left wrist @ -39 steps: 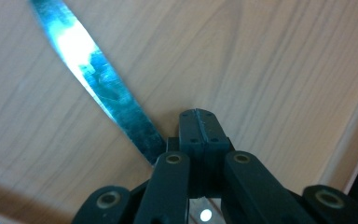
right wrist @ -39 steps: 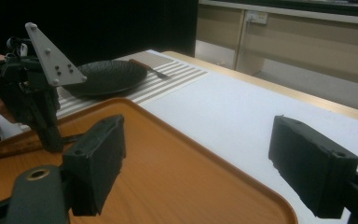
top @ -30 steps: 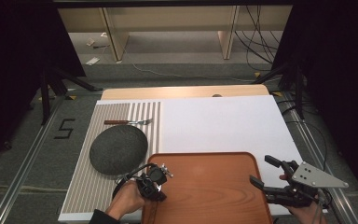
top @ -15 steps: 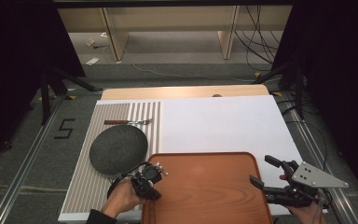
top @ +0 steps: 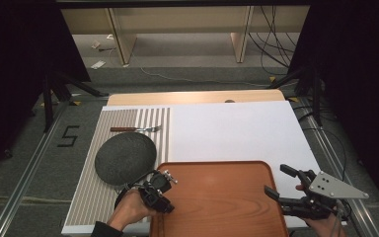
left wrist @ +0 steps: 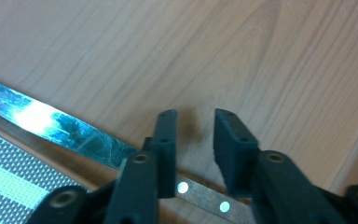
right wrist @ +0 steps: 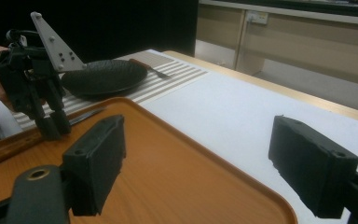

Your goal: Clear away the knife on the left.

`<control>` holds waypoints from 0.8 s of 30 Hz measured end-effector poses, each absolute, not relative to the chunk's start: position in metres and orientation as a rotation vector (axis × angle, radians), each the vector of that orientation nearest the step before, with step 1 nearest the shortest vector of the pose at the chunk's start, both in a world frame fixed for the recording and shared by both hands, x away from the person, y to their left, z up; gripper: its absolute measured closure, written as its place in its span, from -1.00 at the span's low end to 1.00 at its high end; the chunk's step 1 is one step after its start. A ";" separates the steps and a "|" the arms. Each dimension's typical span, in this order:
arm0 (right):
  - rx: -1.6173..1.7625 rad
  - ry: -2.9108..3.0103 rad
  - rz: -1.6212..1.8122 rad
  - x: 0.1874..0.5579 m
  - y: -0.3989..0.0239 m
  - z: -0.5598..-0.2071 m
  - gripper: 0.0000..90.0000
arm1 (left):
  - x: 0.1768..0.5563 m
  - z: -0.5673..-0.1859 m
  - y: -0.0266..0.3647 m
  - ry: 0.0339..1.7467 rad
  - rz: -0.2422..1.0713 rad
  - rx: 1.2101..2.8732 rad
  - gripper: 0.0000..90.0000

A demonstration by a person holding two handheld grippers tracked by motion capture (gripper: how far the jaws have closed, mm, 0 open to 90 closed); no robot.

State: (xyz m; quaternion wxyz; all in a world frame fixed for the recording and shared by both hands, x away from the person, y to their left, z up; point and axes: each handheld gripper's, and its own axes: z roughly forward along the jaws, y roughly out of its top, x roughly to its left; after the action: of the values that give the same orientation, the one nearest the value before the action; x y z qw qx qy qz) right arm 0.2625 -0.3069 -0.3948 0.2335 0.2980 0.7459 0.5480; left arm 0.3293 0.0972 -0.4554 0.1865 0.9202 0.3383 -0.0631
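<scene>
Brown tray [top: 217, 197] holds knife [left wrist: 70, 133] at near-left edge, left gripper [left wrist: 193, 135] narrowly straddling it; right gripper [right wrist: 196, 168] wide, empty.

Left tool [top: 164, 203] now farther down-left.

A table knife [left wrist: 70, 132] lies flat along the left edge of the brown wooden tray [top: 217, 197]. Its steel blade is bare and reflective; its wooden handle [right wrist: 4, 149] carries bright rivets. The left tool [left wrist: 196, 140] stands over the handle, jaws slightly apart, one on each side of it.
</scene>
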 end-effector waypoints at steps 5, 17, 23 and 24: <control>0.818 2.048 1.504 0.262 -0.307 -0.395 -0.56 | 0.330 -0.454 0.097 0.969 -0.199 2.539 0.17; 0.818 2.048 1.504 0.262 -0.307 -0.395 -0.56 | 0.329 -0.449 0.095 0.940 -0.133 2.481 -0.34; 0.818 2.048 1.504 0.262 -0.307 -0.395 -0.56 | 0.328 -0.445 0.095 0.900 -0.098 2.425 -0.47; 0.819 2.047 1.504 0.263 -0.307 -0.395 -0.56 | 0.328 -0.444 0.095 0.897 -0.093 2.420 -0.48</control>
State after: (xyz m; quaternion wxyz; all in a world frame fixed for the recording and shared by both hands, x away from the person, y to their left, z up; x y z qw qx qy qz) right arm 0.2625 -0.3069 -0.3949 0.2339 0.2983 0.7457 0.5479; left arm 0.3276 0.0948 -0.4440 0.2760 0.9006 0.3339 -0.0345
